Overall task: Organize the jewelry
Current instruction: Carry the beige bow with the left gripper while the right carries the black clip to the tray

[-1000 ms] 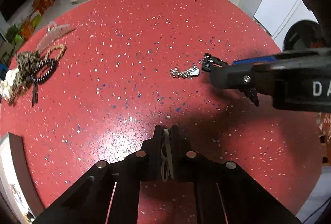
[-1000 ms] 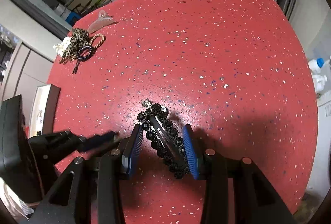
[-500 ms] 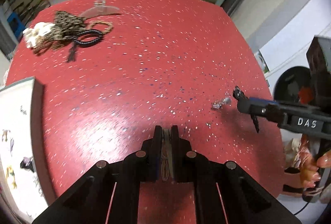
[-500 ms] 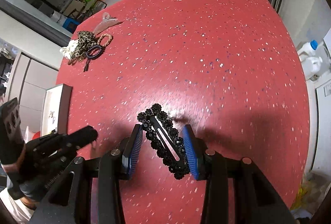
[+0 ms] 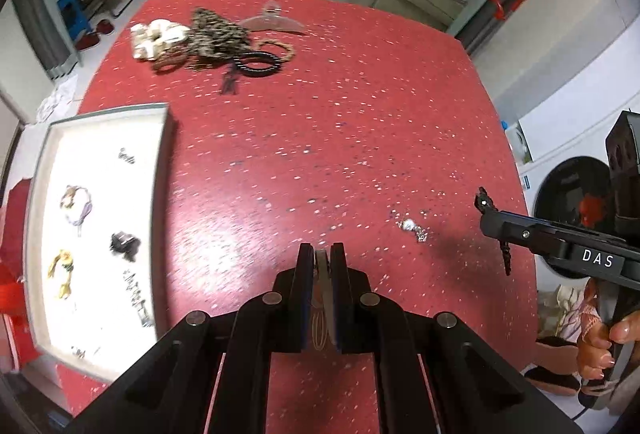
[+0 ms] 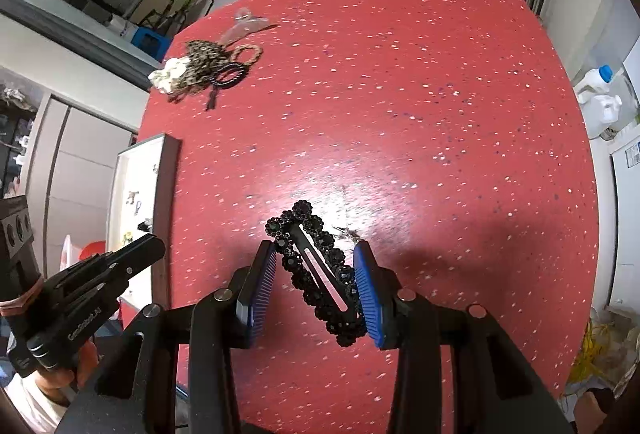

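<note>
A carrying step is judged to be in hand: both pieces are off the desk (image 5: 360, 121) and have yet to be laid in the white tray (image 5: 100, 137). The black beaded hair clip (image 6: 320, 266) is clamped between the blue pads (image 6: 368, 286) of the right hand-held gripper (image 6: 316, 282), held slantwise above the red surface, its far end poking out past the fingertips. The left hand-held gripper (image 5: 320, 262) is clenched almost shut on a thin pale piece (image 5: 321, 274) pinched upright between its fingers; what that piece is cannot be told. Both tools are aimed steeply down at the desk, the left one above the near part of the desk, just beside the tray, the right one out toward the desk's right edge. A small silver trinket (image 5: 412, 228) lies on the desk between them, and a heap of hair ties and scrunchies (image 5: 208, 41) waits at the far side. The tray already holds several small items. Next, a bare patch of tray lining will probably be wanted under each load, with a gentle lowering before release, so that nothing already placed is knocked.
</note>
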A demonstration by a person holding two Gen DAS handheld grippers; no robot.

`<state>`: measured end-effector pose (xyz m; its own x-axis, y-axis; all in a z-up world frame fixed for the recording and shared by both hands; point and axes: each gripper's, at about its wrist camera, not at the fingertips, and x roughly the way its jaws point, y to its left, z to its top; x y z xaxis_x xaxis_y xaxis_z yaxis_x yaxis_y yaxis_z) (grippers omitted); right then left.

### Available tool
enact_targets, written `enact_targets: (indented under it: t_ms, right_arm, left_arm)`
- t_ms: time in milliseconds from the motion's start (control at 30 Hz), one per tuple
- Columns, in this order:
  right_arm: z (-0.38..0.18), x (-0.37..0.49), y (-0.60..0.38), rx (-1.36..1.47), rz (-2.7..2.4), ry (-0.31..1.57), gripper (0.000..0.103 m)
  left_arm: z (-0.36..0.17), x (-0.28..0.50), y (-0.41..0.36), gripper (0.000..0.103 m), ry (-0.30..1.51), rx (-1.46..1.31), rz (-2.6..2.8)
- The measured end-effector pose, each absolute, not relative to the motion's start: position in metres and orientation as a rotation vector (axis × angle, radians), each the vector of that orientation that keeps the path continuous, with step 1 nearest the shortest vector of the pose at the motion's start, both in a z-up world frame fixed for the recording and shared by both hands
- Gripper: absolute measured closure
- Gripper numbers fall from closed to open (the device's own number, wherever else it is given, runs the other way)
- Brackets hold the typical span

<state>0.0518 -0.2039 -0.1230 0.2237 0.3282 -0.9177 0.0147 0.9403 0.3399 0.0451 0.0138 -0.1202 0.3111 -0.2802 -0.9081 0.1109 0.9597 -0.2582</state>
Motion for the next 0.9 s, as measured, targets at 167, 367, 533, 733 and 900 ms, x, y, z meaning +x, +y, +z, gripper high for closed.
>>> enact_targets:
  t_ms: [167, 367, 533, 733, 900]
  right_arm:
    - [-0.112, 0.047, -0.188, 0.301, 0.234, 1.332, 0.06]
    - [-0.103, 0.044, -0.171, 0.291, 0.254, 1.337, 0.06]
    - [-0.096, 0.046, -0.154, 0.27, 0.277, 1.338, 0.06]
    - [-0.092, 0.048, -0.122, 0.237, 0.325, 1.345, 0.06]
    - [-0.09, 0.051, -0.092, 0.207, 0.373, 1.346, 0.06]
  left_arm:
    - [-0.109, 0.032, 0.039, 0.094, 1.219, -0.185, -0.219]
    - [-0.101, 0.018, 0.067, 0.094, 1.212, -0.218, -0.173]
    - [-0.099, 0.01, 0.091, 0.094, 1.21, -0.248, -0.134]
    - [-0.095, 0.001, 0.118, 0.094, 1.198, -0.281, -0.093]
    - [-0.093, -0.006, 0.142, 0.094, 1.18, -0.32, -0.066]
